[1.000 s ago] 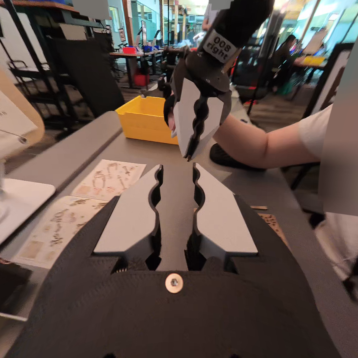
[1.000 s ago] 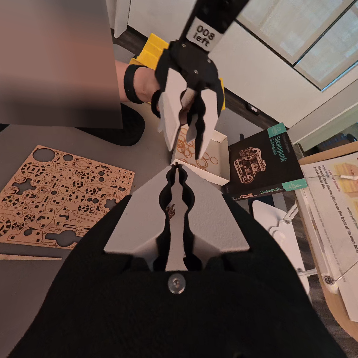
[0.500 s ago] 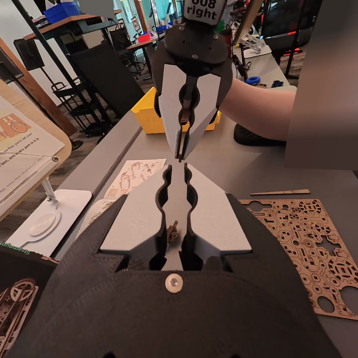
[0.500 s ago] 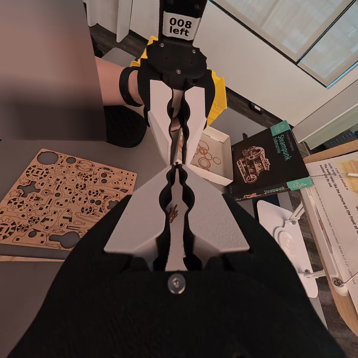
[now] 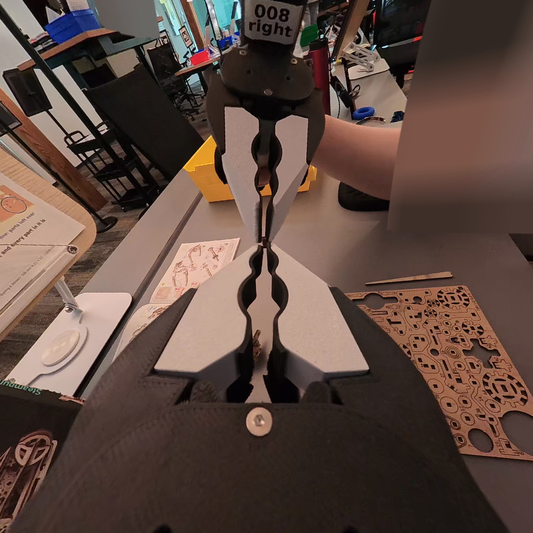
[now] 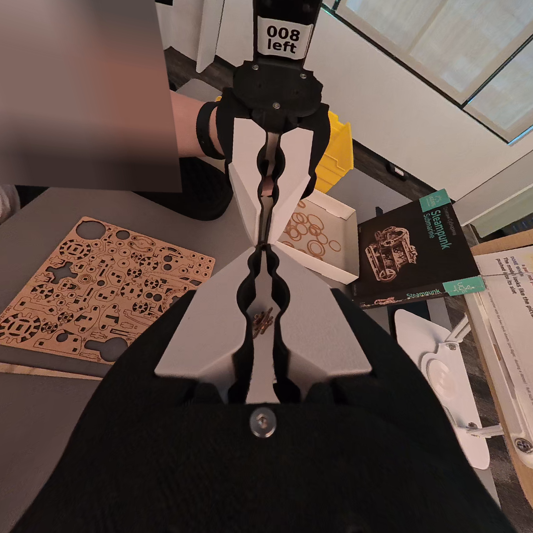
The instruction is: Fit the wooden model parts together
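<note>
Right wrist view: both matte grey wavy-edged tongs, left (image 6: 263,241) and right (image 6: 263,250), meet tip-to-tip, pinching one tiny wooden part (image 6: 263,245).

Left wrist view: looks along own fingers, opposite gripper close ahead, perforated wooden sheet (image 5: 450,360) right of it. Right wrist view: faces back the opposite way, same sheet (image 6: 95,291) left. Shared: fingertip meeting point, sheet.

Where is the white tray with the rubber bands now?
In the right wrist view, the white tray lies right of centre on the table, between the yellow bin and the dark model box.
</note>
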Demonstrator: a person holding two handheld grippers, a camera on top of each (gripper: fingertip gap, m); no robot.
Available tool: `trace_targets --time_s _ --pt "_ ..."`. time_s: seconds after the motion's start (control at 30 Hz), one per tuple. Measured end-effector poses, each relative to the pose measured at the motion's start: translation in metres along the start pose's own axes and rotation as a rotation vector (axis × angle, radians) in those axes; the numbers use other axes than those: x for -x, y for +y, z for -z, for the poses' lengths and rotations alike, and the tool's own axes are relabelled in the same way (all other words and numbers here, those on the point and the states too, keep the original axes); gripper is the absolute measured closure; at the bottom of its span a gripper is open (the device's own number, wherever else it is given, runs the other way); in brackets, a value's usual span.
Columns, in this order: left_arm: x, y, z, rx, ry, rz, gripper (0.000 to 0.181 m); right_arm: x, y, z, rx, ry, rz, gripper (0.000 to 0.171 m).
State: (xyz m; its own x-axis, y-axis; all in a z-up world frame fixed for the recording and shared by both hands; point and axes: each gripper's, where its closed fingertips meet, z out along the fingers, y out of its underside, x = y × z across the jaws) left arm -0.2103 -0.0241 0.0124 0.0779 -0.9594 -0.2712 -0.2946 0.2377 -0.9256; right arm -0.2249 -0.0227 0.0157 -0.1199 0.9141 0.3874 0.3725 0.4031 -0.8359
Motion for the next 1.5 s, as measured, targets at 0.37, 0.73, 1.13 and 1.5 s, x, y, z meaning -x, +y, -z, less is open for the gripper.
trace_targets --time_s 0.37,0.73,1.13,1.5 --pt "-0.003 -0.002 0.0 0.007 0.001 -0.028 0.181 0.003 -0.003 0.004 -0.054 -0.038 -0.023 0.166" --pt "-0.006 0.003 -0.004 0.033 0.008 -0.044 0.18 0.007 0.001 0.003 -0.043 -0.068 -0.026 0.169" --pt "0.008 0.008 0.0 0.047 -0.036 0.02 0.152 -0.018 0.006 0.027 -0.001 0.049 -0.083 0.169" --pt "0.037 0.132 -0.017 0.476 -0.125 0.151 0.152 -0.04 -0.007 0.086 0.008 0.24 -0.092 0.169"
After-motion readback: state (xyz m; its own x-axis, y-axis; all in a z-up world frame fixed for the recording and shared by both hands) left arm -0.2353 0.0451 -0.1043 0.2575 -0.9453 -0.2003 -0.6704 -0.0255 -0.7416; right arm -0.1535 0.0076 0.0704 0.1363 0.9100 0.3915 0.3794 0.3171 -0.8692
